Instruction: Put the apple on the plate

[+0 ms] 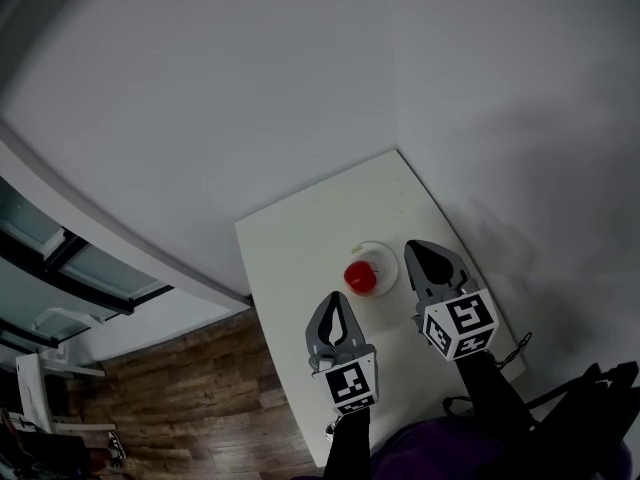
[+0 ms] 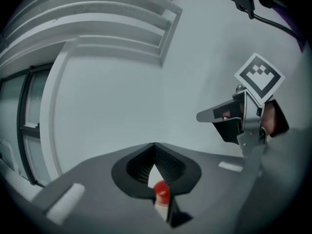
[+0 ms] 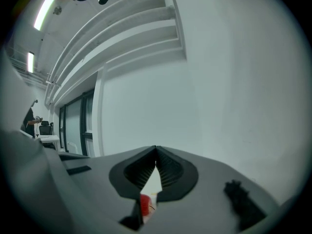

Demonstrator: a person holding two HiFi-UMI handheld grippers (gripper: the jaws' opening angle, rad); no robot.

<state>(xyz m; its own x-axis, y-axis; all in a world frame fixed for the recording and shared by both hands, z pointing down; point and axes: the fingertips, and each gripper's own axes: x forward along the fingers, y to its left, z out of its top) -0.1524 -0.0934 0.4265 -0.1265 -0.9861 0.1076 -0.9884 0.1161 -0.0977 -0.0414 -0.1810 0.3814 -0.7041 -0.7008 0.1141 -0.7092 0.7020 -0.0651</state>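
A red apple [image 1: 361, 277] sits on a small white plate [image 1: 378, 256] near the middle of the white table [image 1: 290, 243]. My left gripper [image 1: 337, 297] hovers just left of and nearer than the plate, shut with nothing between its jaws. My right gripper [image 1: 416, 247] hangs to the right of the plate, also shut and empty. In the left gripper view the apple [image 2: 162, 191] shows low behind the closed left gripper [image 2: 154, 146], and the right gripper [image 2: 204, 115] is at the right. The right gripper view shows the apple [image 3: 145, 203] below the closed right gripper [image 3: 156, 149].
The table stands in a corner between two pale walls [image 1: 250, 88]. Its left edge drops to a wooden floor [image 1: 200, 398]. Glass panels with dark frames [image 1: 60, 258] run along the left. A black cable [image 1: 515, 348] hangs at the table's right edge.
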